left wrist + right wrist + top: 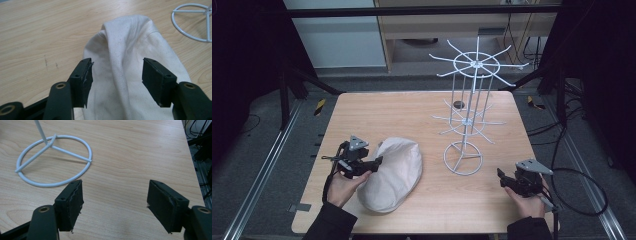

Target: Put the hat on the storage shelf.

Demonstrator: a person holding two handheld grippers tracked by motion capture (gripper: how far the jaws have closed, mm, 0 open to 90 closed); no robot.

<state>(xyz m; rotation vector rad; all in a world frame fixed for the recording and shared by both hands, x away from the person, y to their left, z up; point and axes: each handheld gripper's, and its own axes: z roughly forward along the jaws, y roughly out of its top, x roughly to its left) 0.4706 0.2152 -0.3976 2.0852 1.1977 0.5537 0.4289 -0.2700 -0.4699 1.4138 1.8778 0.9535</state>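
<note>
While our left gripper (374, 163) straddles, jaws apart and ungripped, the left edge of the cream cap (393, 173) lying lower centre, long axis running away from us, our right gripper (503, 179) idles open, far right.

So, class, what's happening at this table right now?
A person holds a gripper in each hand. The left gripper is at the edge of a cream cloth cap lying on the wooden table, jaws open either side of a fold, pads not yet pressing. The right gripper sits open over bare table near the white wire rack, holding nothing.
</note>
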